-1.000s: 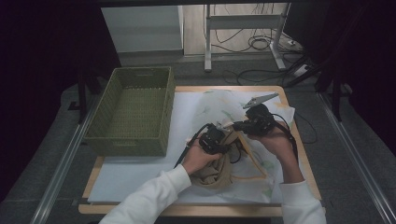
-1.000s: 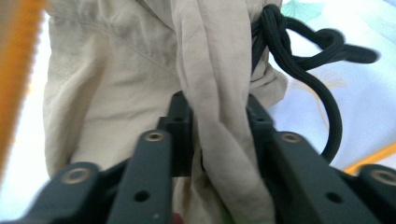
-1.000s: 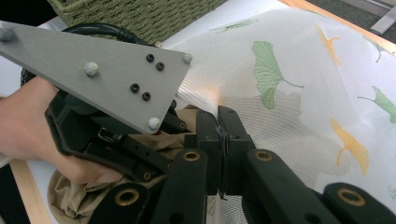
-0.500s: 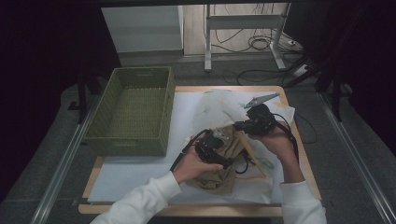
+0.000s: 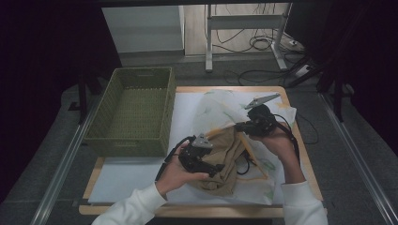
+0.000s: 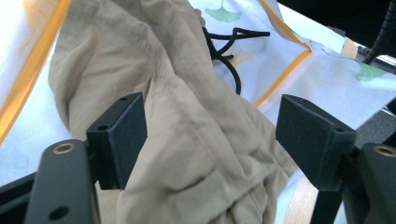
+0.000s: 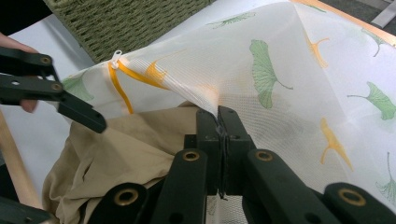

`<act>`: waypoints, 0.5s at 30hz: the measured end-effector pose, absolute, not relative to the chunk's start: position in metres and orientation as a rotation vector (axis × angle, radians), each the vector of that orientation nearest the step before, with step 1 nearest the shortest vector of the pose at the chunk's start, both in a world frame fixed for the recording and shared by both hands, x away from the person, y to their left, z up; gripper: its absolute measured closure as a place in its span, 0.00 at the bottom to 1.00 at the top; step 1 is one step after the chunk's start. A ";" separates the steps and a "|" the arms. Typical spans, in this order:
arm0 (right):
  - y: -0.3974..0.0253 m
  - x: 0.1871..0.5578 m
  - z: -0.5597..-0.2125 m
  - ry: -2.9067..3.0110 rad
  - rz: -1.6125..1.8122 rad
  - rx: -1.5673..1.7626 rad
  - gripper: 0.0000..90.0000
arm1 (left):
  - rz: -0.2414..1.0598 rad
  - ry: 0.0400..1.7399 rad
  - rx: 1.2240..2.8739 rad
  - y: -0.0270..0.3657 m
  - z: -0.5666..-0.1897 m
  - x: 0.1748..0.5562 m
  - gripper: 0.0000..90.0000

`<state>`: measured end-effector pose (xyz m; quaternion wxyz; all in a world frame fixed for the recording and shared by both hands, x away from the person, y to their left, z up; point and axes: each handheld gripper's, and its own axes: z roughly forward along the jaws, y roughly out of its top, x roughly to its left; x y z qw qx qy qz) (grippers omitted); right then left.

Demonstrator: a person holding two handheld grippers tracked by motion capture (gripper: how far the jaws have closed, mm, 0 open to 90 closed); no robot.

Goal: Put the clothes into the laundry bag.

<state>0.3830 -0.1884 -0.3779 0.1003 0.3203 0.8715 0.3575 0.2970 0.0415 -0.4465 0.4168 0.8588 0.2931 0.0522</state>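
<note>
With right gripper (image 7: 219,122) clamped on mesh bag (image 7: 280,84) rim, lift high; close open left gripper (image 6: 210,135) deep on trousers (image 6: 187,140), then push inside.

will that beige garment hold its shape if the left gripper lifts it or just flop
Probably flop: the beige garment lies in soft creases between the open left gripper. It likely drapes and sags. Its black drawstring may dangle and snag.

White long sleeves (image 5: 136,206) cover both forearms; each black two-jaw gripper (image 5: 199,157) carries a grey triangular plate (image 5: 261,100), brass-ringed pivots and trailing black cable.
</note>
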 end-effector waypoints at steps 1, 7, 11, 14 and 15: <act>-0.188 0.383 -0.378 2.576 1.056 0.947 0.97 | 0.127 0.739 2.155 0.043 -0.447 0.295 0.29; -0.189 0.383 -0.378 2.577 1.057 0.948 0.97 | 0.116 0.761 2.158 0.057 -0.451 0.291 0.35; -0.190 0.382 -0.377 2.572 1.056 0.942 0.97 | 0.128 0.769 2.168 0.063 -0.455 0.288 0.40; -0.191 0.382 -0.377 2.569 1.057 0.943 0.97 | 0.143 0.769 2.168 0.067 -0.457 0.285 0.48; -0.191 0.382 -0.377 2.569 1.057 0.945 0.97 | 0.145 0.762 2.173 0.068 -0.458 0.286 0.53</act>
